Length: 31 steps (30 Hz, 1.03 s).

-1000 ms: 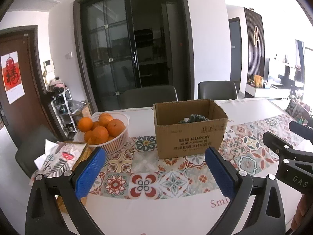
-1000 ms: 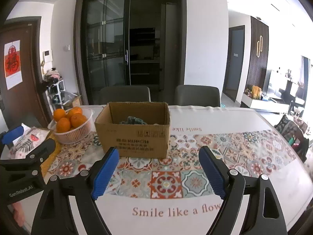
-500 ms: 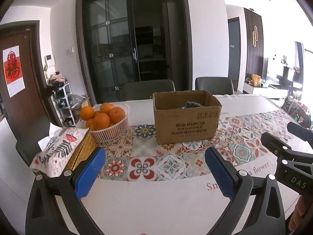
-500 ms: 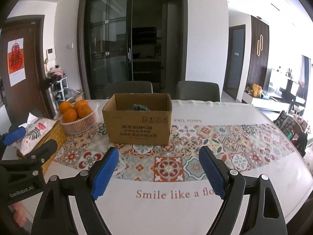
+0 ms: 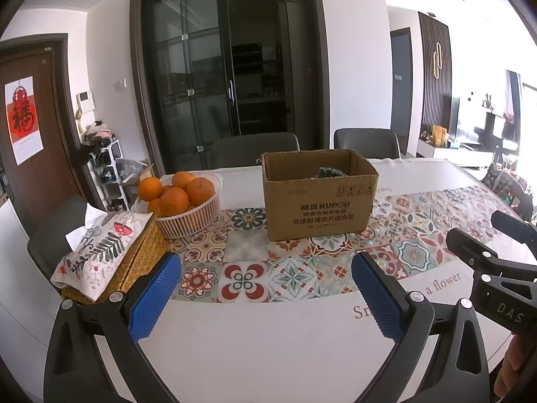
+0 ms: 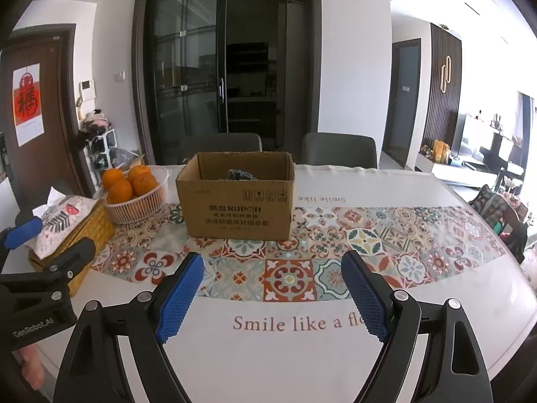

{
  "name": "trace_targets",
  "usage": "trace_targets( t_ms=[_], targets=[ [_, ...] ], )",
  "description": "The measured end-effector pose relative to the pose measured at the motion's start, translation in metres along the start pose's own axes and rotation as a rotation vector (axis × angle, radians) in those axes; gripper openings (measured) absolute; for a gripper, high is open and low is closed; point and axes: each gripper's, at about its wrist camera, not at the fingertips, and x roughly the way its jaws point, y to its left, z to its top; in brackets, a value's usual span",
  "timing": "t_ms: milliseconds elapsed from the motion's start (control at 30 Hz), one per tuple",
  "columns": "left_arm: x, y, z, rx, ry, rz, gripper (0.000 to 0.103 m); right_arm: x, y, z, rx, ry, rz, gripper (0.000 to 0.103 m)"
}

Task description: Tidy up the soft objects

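Cardboard box sits upright on the patterned runner, toward the table's far edge, roughly mid-width. Top flaps open, mouth facing up; its long axis runs left-right across the table, printed long side toward the near edge. Inside, a dark greenish soft item shows just above the front wall, near the back of the box; shape and direction can't be told, mostly hidden.

Left gripper hangs over the near edge of the table, blue pads spread wide, nothing betw. them, well apart from the box. Right gripper same: over the near edge above the "Smile like a flower" lettering, jaws wide, empty.

Toward the left edge: white basket of oranges just beside the box, and nearer the corner a wicker tissue box w/ a floral cloth cover. Two grey chairs stand behind the far edge.
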Motion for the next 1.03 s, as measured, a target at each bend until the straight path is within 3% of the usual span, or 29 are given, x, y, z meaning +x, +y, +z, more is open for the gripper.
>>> trace_targets(
  t_ms=[1033],
  targets=[
    [0.01,-0.005,-0.007,0.008,0.021,-0.009,0.103,-0.001,-0.003,-0.003,0.005,0.009,-0.005,0.085]
  ],
)
